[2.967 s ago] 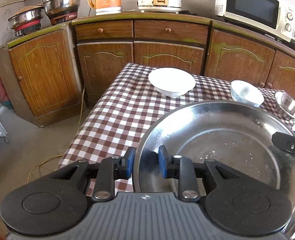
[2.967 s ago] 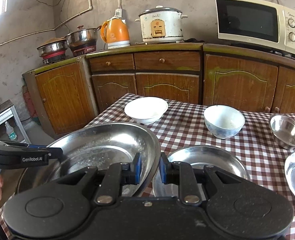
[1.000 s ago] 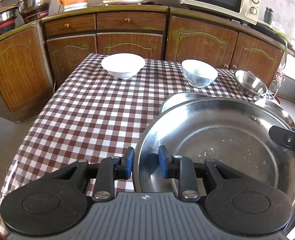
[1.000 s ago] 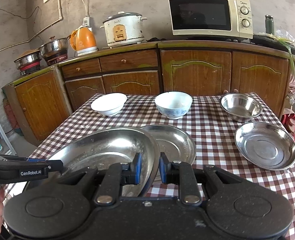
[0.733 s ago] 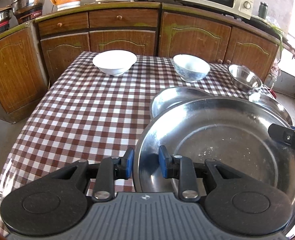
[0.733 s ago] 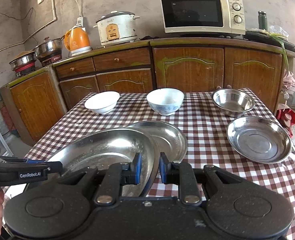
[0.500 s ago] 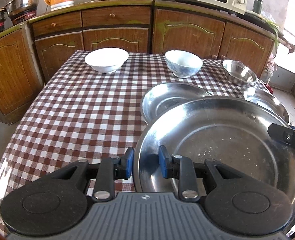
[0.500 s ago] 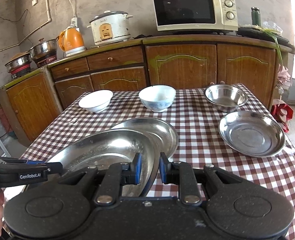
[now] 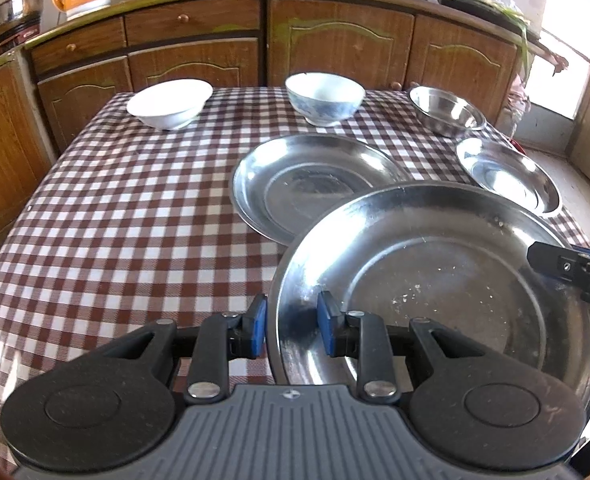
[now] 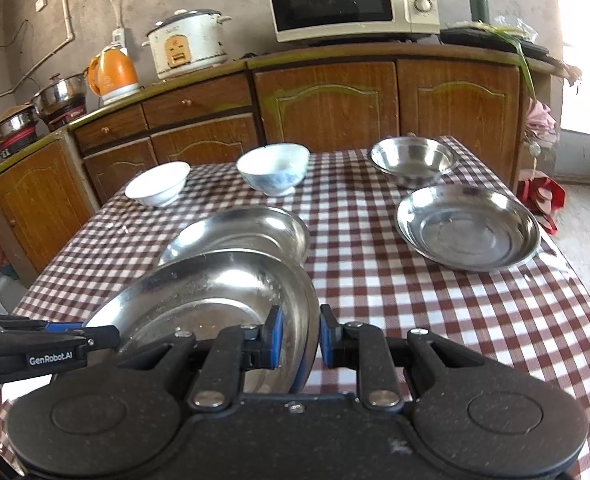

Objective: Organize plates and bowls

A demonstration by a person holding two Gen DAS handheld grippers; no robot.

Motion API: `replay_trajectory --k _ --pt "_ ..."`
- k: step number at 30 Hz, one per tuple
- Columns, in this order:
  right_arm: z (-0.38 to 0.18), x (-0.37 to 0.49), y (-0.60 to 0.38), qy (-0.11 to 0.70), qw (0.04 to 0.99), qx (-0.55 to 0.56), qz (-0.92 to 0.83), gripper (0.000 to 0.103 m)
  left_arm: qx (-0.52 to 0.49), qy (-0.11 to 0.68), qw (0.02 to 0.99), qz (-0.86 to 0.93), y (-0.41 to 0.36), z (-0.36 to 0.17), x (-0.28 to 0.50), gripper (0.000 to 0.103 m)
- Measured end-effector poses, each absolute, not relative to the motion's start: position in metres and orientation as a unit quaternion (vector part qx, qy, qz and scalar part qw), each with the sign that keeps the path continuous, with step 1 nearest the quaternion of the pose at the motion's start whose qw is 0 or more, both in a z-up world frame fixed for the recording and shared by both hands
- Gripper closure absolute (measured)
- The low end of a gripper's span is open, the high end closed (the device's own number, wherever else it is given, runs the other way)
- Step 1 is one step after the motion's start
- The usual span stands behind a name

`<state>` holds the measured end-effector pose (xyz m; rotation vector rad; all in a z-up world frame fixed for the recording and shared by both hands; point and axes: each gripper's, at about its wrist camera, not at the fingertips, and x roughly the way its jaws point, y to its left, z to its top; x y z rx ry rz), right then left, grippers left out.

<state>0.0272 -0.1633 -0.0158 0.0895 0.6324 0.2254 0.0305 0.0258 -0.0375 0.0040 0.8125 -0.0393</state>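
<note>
Steel, wide and shiny: a large steel plate (image 9: 447, 280) is held above a table covered in a red-and-white checked cloth (image 9: 115, 220). The left gripper (image 9: 291, 326) and right gripper (image 10: 299, 338) each pinch its rim on opposite sides, jaws clamped tight. Just beyond and partly under it lies a second steel plate (image 9: 311, 184). Farther back sit a white bowl (image 9: 170, 103), a blue-patterned bowl (image 9: 325, 98), a steel bowl (image 10: 413, 160) and a smaller steel plate (image 10: 469, 226)

Desk cloth (image 9: 135, 220) noted as brown-and-white check. Plates (image 9: 435, 280) silver; one bowl (image 9: 169, 104) white, another (image 9: 325, 98) white with blue pattern. Kettle (image 10: 113, 72) orange.
</note>
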Motion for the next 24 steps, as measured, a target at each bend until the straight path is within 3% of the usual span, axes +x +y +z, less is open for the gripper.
replay_trajectory --k 24 --pt "-0.058 0.019 -0.188 0.362 0.927 0.044 0.090 0.078 0.028 0.433 0.900 -0.046 0.007 -0.070 0.025 0.074"
